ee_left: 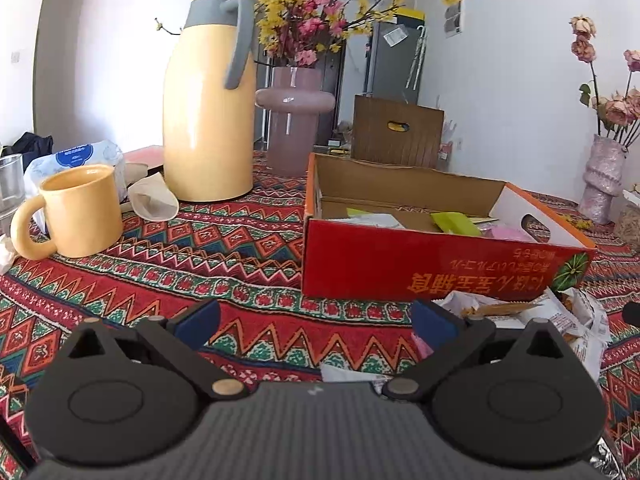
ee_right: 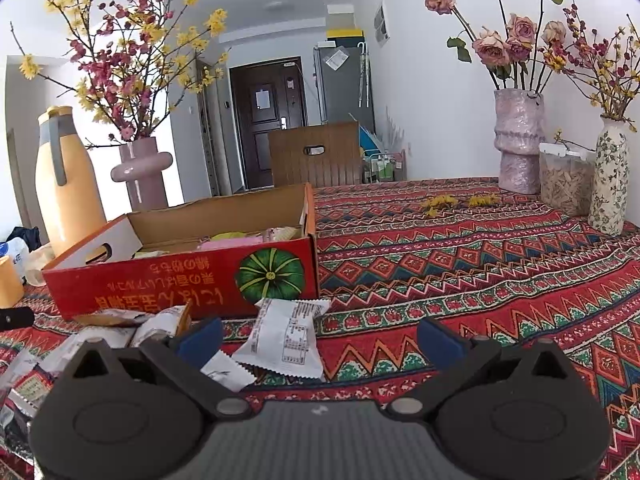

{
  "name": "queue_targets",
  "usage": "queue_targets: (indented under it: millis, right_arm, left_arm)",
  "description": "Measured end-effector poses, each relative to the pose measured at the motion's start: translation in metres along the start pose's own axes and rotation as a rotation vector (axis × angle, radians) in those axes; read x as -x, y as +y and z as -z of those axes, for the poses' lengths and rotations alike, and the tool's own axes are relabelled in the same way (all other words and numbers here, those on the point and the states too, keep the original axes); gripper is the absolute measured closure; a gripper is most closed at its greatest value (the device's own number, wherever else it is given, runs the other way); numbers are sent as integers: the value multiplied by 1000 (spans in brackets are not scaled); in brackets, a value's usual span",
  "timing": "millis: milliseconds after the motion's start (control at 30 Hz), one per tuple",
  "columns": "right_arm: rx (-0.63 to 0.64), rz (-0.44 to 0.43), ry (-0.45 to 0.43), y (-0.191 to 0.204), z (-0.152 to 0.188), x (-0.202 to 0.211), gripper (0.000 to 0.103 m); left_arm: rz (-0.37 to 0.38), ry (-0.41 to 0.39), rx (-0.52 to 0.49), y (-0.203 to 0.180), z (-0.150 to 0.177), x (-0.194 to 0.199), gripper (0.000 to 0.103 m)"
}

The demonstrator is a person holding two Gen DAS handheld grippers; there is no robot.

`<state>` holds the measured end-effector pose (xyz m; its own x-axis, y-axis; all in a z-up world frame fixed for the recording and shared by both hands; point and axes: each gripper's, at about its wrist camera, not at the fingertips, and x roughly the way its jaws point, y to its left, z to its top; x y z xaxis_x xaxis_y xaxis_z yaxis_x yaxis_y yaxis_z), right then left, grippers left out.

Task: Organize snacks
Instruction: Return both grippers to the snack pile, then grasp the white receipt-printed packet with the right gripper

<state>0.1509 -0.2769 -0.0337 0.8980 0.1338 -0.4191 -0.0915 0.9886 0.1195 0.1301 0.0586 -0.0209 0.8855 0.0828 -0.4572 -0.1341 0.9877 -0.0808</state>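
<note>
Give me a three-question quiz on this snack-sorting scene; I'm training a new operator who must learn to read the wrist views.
1. True or false: the left tongs are shut on a snack packet.
2. Multiple choice: the white snack packet nearest the right tongs lies A) inside the red box, B) on the tablecloth in front of the box, C) beside the speckled pink vase.
3. Fill in: the yellow mug stands to the ___ of the yellow thermos jug in the left wrist view.

Key: 1 false; both tongs are open and empty. 2 B. 3 left.
</note>
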Motion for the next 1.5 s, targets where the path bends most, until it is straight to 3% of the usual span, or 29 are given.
queue_targets:
  millis: [433, 600, 833, 933, 1000, 1033, 1100, 1367, 1500]
  right_arm:
    - [-12, -6, 51, -1, -1, -7, 0]
    - [72, -6, 82, 11, -5, -12, 0]
    - [63, 9, 155, 19, -26, -43, 0]
    - [43, 16, 224, 18, -29, -65, 11]
    - [20, 3, 277, 17, -28, -77, 33]
    - [13, -4, 292, 16, -27, -79, 36]
    - [10, -12, 280, 15, -27, -76, 63]
    - [-32, -8, 85, -1, -28, -23, 64]
    - [-49, 1, 36, -10, -16, 6, 64]
  left_arm:
    - [7, 7, 22, 3, 1, -2, 0]
    - [16, 10, 38, 5, 1, -2, 0]
    - [21, 16, 47, 6, 1, -3, 0]
    - [25, 20, 50, 7, 1, -4, 0]
    - [27, 22, 53, 7, 0, -4, 0]
    - [28, 24, 54, 7, 0, -4, 0]
    - [28, 27, 56, 7, 0, -5, 0]
    - [26, 31, 56, 8, 0, -5, 0]
    - [23, 34, 54, 8, 0, -6, 0]
